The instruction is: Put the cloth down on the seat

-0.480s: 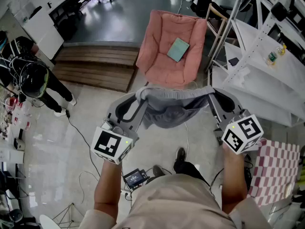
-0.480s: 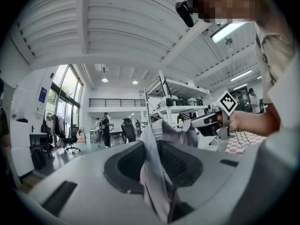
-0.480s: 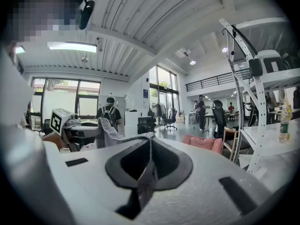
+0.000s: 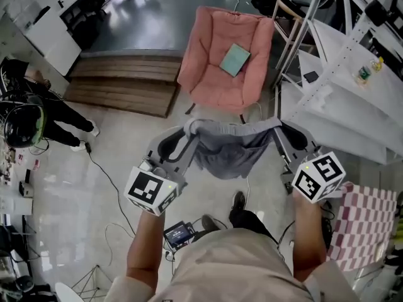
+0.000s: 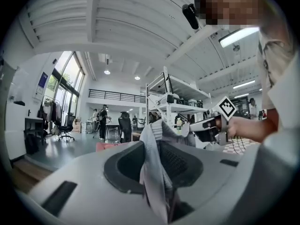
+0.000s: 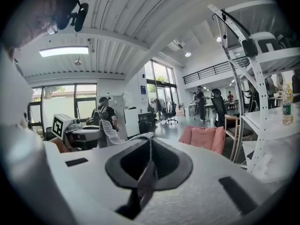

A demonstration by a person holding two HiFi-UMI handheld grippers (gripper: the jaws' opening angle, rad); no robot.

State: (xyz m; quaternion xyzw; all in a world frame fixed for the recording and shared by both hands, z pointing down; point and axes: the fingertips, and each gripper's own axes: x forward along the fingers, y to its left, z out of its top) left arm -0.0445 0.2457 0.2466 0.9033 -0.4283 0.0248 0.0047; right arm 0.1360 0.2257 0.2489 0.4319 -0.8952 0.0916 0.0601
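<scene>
step: carrying, I've got the gray cloth [image 4: 230,148] hanging between both grippers in mid-air, well short of the pink chair [image 4: 217,90]
left gripper [image 4: 191,129]: clamped on a thick bunch of one corner
right gripper [image 4: 278,126]: pinched tight on the other edge
next: I reckon I walk it forward, lower it over the seat, then let both jaws go; a teal notebook [image 4: 235,60] lies there, so it may get covered
writing: nothing readable, only square patterns on the marker cubes [image 4: 150,192]
</scene>
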